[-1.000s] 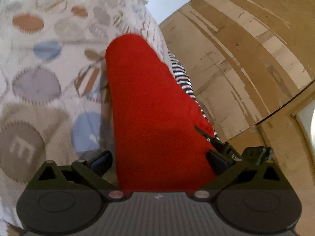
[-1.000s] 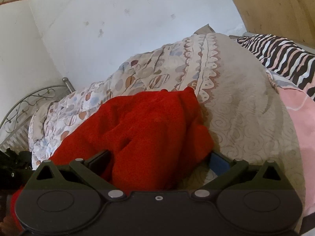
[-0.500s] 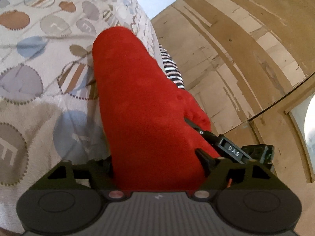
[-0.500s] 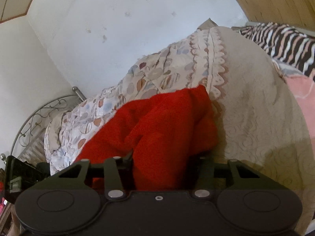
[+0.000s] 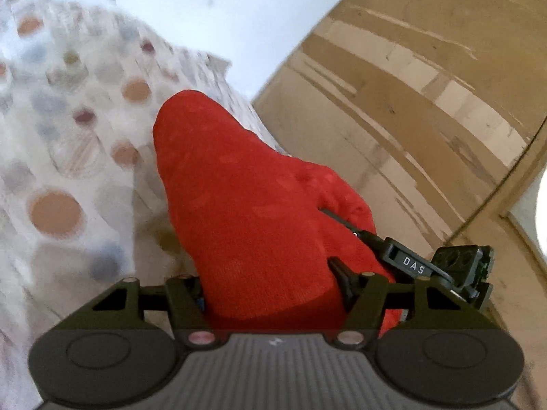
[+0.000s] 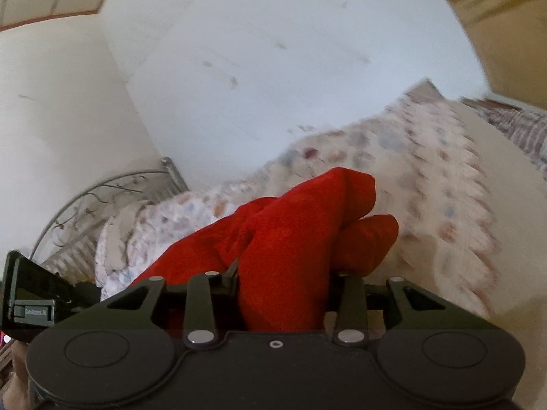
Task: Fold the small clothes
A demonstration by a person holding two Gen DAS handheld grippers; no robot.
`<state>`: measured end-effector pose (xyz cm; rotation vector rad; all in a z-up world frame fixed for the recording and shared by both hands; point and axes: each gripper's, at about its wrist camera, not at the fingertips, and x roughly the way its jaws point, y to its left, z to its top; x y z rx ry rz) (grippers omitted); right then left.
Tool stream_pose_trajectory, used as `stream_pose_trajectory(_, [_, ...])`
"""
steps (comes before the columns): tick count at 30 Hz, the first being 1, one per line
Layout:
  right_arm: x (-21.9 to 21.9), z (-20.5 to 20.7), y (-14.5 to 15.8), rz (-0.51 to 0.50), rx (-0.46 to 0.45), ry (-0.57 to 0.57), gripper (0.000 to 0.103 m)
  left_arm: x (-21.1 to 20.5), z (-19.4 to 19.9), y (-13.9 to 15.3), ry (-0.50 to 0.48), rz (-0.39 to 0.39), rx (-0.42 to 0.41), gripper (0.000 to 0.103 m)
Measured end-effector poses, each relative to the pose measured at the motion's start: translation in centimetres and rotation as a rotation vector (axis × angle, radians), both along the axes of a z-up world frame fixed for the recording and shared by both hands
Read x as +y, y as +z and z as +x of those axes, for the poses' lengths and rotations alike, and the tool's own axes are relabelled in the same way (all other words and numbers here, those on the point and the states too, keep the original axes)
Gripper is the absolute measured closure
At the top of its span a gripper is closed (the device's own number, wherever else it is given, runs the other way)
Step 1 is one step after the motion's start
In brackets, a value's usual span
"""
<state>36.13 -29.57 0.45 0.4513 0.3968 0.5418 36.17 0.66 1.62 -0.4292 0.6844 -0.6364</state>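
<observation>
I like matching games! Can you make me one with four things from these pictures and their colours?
Things:
1. cloth in the left claw
2. bedspread
3. headboard
4. wall

Colours:
A. plain white
B. grey metal with curls
C. red
D. pale with brown and blue spots

Pairs: 1-C, 2-D, 3-B, 4-A
</observation>
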Motion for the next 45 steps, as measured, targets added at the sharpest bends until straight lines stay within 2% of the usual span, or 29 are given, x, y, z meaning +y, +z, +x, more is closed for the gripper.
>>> stream_pose_trajectory(3, [3.4, 3.3, 0.2, 0.032, -0.010, 0.052, 0.063, 2.6, 0.2, 0.6, 0.065, 0.057, -0.034, 0.036])
stream_pose_trajectory(7, [8.3, 7.0, -1.0, 0.043, 0.027, 0.133, 0.063, 6.3, 0.4, -0.4, 0.136, 0.090, -0.007, 0.035])
stream_pose_trajectory(10, [11.4, 8.8, -3.1, 0.026, 0.087, 0.180, 0.063, 8.9, 0.8, -2.9, 0.171, 0.099, 0.063, 0.035])
stream_pose_trajectory(13, [13.5, 9.6, -5.5, -0.037, 0.165, 0.202, 0.060, 10.5, 1.3, -6.8, 0.181, 0.096, 0.152, 0.034])
stream_pose_trajectory(16, [13.5, 9.2, -6.9, -0.060, 0.177, 0.194, 0.054, 11.3, 0.7, -8.5, 0.184, 0.046, 0.134, 0.030])
stream_pose_trajectory(25, [13.4, 8.3, -6.4, -0.099, 0.187, 0.176, 0.050, 10.4, 0.5, -7.5, 0.210, 0.121, 0.113, 0.025])
stream_pose_trajectory(27, [13.4, 8.3, -6.5, -0.106, 0.186, 0.172, 0.047, 10.2, 0.3, -7.2, 0.225, 0.141, 0.115, 0.019])
stream_pose_trajectory(31, [13.4, 7.9, -5.9, -0.128, 0.192, 0.164, 0.037, 9.7, -0.4, -5.9, 0.289, 0.236, 0.088, 0.005])
stream_pose_trajectory(34, [13.5, 7.0, -5.2, -0.169, 0.172, 0.152, 0.029, 9.2, -1.6, -4.6, 0.314, 0.302, 0.055, 0.003])
stream_pose_trajectory(37, [13.3, 5.3, -4.2, -0.216, 0.124, 0.110, 0.014, 8.8, -2.9, -3.4, 0.343, 0.347, 0.035, 0.001])
stream_pose_trajectory(45, [11.0, -0.5, -0.1, -0.242, -0.020, -0.008, 0.001, 8.1, -7.7, -0.1, 0.417, 0.395, -0.030, 0.001])
